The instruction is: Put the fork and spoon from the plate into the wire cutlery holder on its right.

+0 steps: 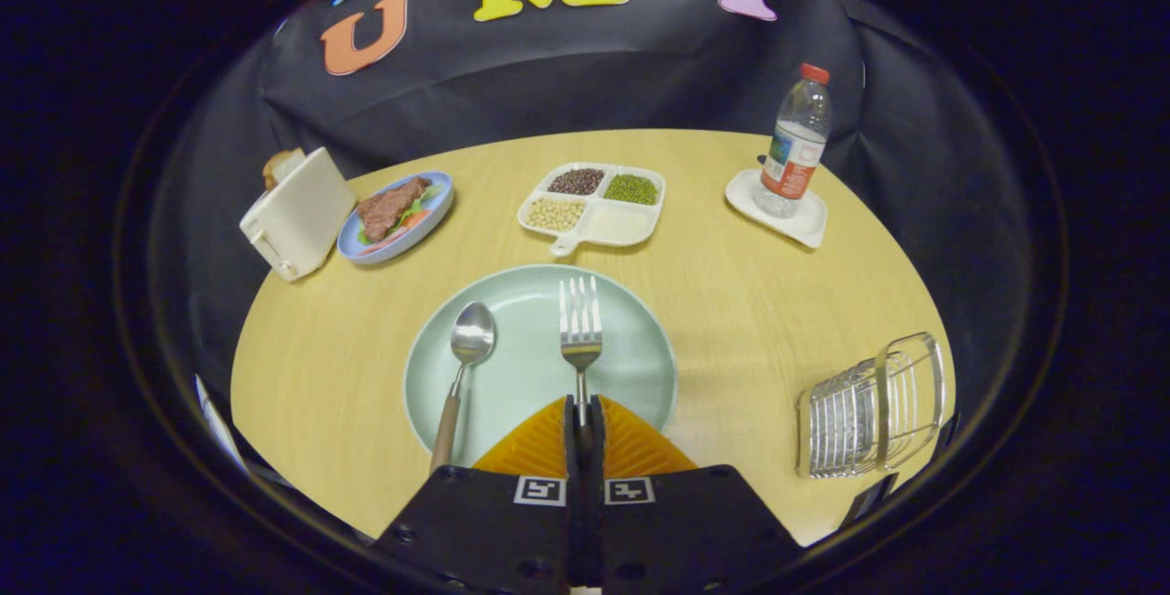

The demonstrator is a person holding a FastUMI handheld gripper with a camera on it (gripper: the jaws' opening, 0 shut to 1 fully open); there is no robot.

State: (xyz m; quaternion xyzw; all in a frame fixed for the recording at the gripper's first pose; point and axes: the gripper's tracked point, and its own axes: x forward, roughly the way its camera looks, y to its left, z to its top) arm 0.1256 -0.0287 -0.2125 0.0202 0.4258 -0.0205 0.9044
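Fork (580, 332) handle is clamped between both fingers of the gripper (583, 412) over the plate (640, 366), spoon (464, 366) lies on the plate untouched, and the wire cutlery holder (868, 408) at right holds nothing yet, so both transfers remain

The gripper (582, 421) has a black body with round screw holes along its lower edge. 2 square black-and-white markers sit side by side on top. Its 2 jaws are wedge-shaped with ribbed faces.
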